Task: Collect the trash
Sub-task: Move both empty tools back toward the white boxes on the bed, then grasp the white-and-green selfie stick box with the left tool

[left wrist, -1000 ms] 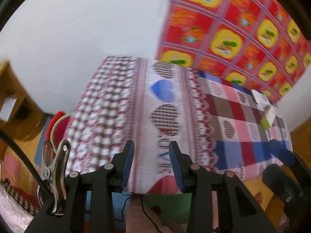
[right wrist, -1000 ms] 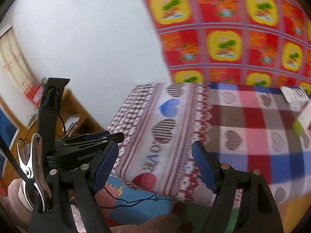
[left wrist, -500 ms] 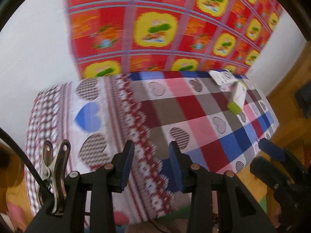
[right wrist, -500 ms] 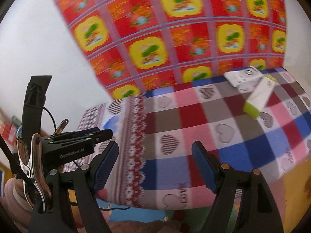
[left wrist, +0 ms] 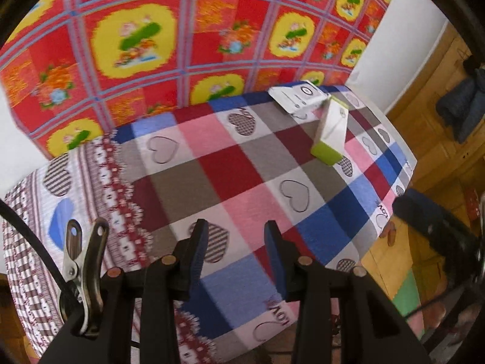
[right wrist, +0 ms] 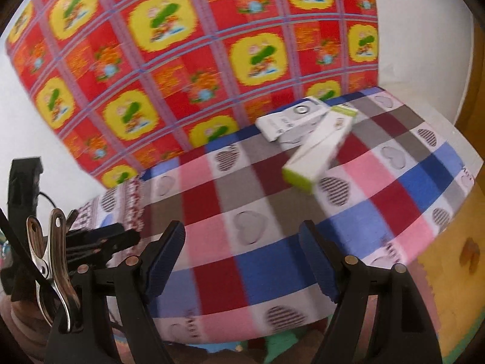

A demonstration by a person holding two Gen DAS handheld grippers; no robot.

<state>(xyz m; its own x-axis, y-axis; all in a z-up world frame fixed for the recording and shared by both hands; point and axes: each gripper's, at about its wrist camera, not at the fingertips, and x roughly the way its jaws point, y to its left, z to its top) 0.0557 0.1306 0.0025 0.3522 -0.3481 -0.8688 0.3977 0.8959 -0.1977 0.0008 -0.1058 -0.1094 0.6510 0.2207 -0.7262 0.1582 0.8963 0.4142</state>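
Two flat cardboard boxes at the far end of the table (left wrist: 403,151): a long white box with a lime-green end (left wrist: 329,133) (right wrist: 318,148) leaning across a white-and-grey box (left wrist: 298,98) (right wrist: 291,119), both on soft checked cloth with hearts (left wrist: 236,170). Left hand-held gripper (left wrist: 235,248) parted narrowly and empty, blue ribbed pads over the near cloth. Right hand-held gripper (right wrist: 242,261) spread wide, empty too.

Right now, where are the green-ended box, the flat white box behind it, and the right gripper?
green-ended box (right wrist: 321,148), right wrist view, on its long white top face.
flat white box (right wrist: 291,118), right wrist view, on its printed top face.
right gripper (right wrist: 242,261), right wrist view, midway between its open, empty fingertips.
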